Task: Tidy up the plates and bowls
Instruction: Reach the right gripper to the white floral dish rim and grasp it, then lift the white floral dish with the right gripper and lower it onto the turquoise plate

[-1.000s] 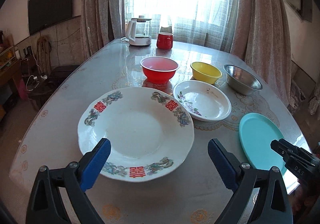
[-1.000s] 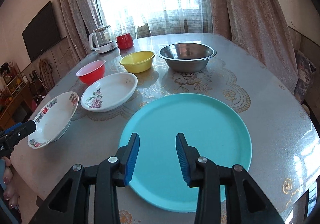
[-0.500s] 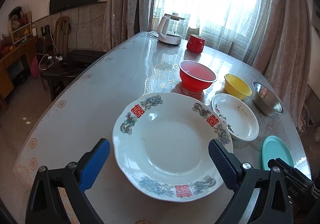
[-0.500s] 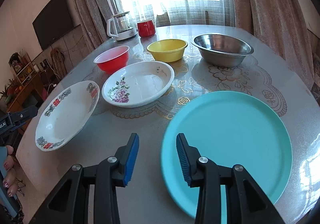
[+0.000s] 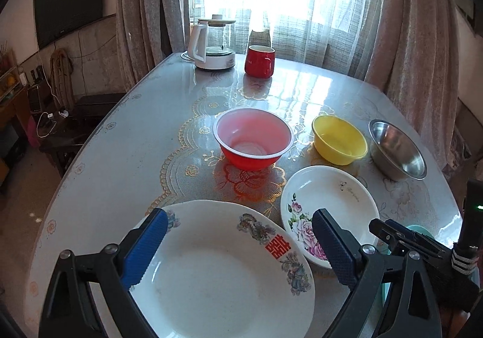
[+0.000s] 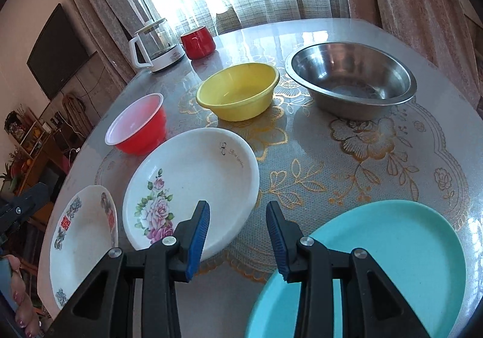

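Note:
A large white plate with red characters point(image 5: 217, 271) lies at the table's near edge; it also shows in the right wrist view point(image 6: 81, 241). My left gripper point(image 5: 238, 250) is open wide, its fingers straddling that plate from above. A white rose-pattern plate point(image 5: 329, 208) point(image 6: 193, 187) lies to its right. A teal plate point(image 6: 377, 271) lies at the near right. My right gripper point(image 6: 238, 235) is open, empty, over the gap between the rose plate and the teal plate. Behind stand a red bowl point(image 5: 253, 138), a yellow bowl point(image 5: 339, 140) and a steel bowl point(image 5: 397, 150).
A glass kettle point(image 5: 212, 45) and a red mug point(image 5: 259, 61) stand at the table's far end by the curtained window. The lace-patterned table point(image 5: 120, 156) drops off on the left toward low furniture and cables.
My left gripper has moved forward and lower over the large plate. My right gripper has shifted left off the teal plate toward the rose plate. Both stay open.

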Demonstrator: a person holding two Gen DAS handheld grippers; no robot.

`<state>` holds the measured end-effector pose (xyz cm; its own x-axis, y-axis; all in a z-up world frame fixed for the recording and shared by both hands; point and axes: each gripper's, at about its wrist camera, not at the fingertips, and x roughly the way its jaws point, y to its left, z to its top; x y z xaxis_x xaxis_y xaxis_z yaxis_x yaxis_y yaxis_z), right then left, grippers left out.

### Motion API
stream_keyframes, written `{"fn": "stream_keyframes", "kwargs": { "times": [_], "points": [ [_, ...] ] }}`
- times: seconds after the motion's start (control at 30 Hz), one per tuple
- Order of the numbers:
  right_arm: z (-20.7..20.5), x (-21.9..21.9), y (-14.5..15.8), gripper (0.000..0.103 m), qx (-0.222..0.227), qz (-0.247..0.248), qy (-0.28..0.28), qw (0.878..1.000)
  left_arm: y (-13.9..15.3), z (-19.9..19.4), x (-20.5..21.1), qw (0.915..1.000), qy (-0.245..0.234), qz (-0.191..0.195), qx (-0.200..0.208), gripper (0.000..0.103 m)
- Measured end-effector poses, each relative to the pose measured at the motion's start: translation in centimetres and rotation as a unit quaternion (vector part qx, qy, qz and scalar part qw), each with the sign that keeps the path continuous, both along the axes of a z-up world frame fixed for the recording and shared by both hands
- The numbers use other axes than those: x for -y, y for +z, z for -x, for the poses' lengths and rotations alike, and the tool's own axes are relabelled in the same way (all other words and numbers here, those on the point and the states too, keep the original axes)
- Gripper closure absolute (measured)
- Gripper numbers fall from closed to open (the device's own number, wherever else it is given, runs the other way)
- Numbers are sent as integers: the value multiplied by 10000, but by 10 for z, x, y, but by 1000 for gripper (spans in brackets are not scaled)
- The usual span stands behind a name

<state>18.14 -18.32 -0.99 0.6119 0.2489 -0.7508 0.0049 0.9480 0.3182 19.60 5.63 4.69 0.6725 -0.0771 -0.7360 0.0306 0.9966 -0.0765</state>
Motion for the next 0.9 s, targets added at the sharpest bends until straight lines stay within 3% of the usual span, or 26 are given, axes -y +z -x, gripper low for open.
{"fn": "stream_keyframes", "kwargs": {
  "times": [0.13, 0.3, 0.67, 0.9],
  "points": [
    [-18, 2, -12, 64, -222, -75, -19, 9997, -16, -33, 13, 9989, -217, 11, -419, 14],
    [-30, 2, -22, 64, -363, -159, 55, 9992, -38, -63, 20, 9947, -294, 98, -985, 34],
    [-38, 1, -23, 74, -466, -92, 234, 9986, -61, -92, 51, 9876, -555, -497, -1384, 51],
    [-43, 0, -25, 83, -502, -54, 288, 9983, -72, -94, 58, 9836, -771, -211, -1618, 75]
  ]
}}
